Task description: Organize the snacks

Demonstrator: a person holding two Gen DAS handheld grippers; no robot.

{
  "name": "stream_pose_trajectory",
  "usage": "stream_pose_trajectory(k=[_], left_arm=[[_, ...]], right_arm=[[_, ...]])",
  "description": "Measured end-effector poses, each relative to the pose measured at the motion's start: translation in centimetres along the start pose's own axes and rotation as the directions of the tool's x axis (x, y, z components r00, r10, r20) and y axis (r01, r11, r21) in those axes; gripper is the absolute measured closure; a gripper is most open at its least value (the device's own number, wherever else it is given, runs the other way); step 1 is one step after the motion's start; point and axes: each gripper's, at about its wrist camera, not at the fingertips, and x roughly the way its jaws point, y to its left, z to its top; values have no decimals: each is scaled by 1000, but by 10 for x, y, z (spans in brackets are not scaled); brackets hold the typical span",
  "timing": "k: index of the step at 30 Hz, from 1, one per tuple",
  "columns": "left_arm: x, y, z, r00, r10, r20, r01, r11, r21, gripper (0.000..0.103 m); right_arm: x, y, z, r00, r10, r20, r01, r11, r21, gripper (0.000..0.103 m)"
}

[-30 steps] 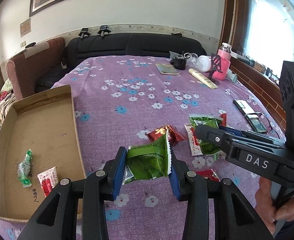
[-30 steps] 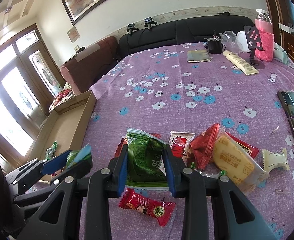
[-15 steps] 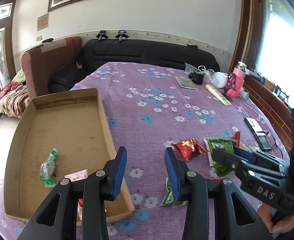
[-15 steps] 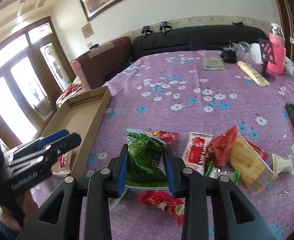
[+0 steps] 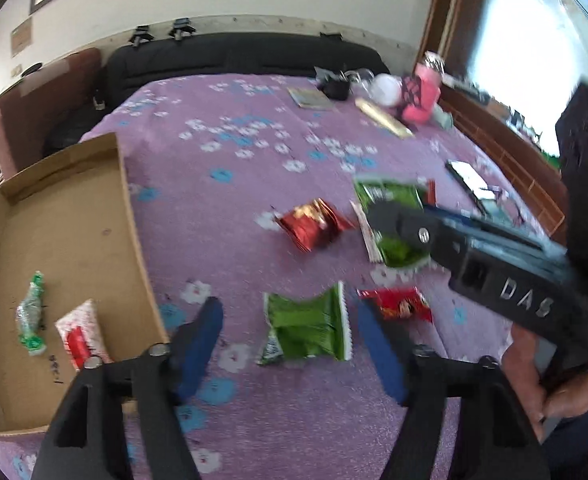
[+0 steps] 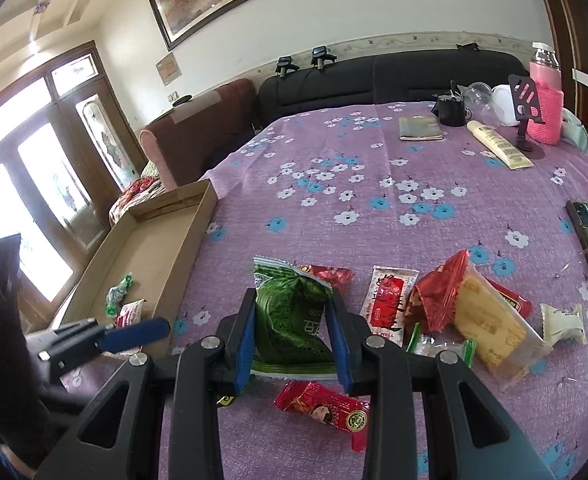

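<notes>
- Right tool (image 6: pixel 292 334) clenched on a green snack packet (image 6: pixel 290 320), pinched between its blue pads and lifted off the purple flowered cloth (image 6: pixel 334 216).
- Just nearer than that held packet, a red wrapped candy (image 6: pixel 322 408) lies flat on the cloth.
- Left tool (image 5: pixel 290 354) released, jaws spread wide, with a second green packet (image 5: pixel 308 326) lying on the cloth between and just beyond its blue pads; this view is blurred.
- Right of the held packet: a white-and-red sachet (image 6: pixel 390 300), a red foil pouch (image 6: pixel 438 300), a yellow cracker pack (image 6: pixel 490 328) and a small cream sweet (image 6: pixel 562 322), clustered near one another.
- Left of the held packet, a cardboard tray (image 6: pixel 198 216) holds a green-wrapped candy (image 6: pixel 116 294) and a red-and-white sachet (image 6: pixel 132 312).
- Far beyond the held packet: a pink bottle (image 6: pixel 546 100), a cream tube (image 6: pixel 498 148) and a black sofa (image 6: pixel 374 76).
</notes>
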Motion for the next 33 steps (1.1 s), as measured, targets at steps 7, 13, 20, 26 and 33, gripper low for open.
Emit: stream_pose_trajectory(k=[7,13,20,26,33], left_arm=[[23,-9,-4,997,32,-70,-31,999,13,28],[28,-8,-4,996,54,-69,-54,999,8,59],[20,-1,-2,999,30,-42,-31,999,-26,61],[5,7,1,1000,25,0,-25,999,-47,61],[-19,31,5,996,49,71,-42,994,-98,61]], right_arm=[[-4,1,0,1000,11,8,-11,1000,-3,71],[-5,2,0,1000,18,8,-18,1000,-5,71],[-6,3,0,1000,19,8,-19,1000,-5,71],[-6,3,0,1000,19,8,-19,1000,-7,71],[-1,6,-3,1000,12,-8,-13,1000,-23,71]])
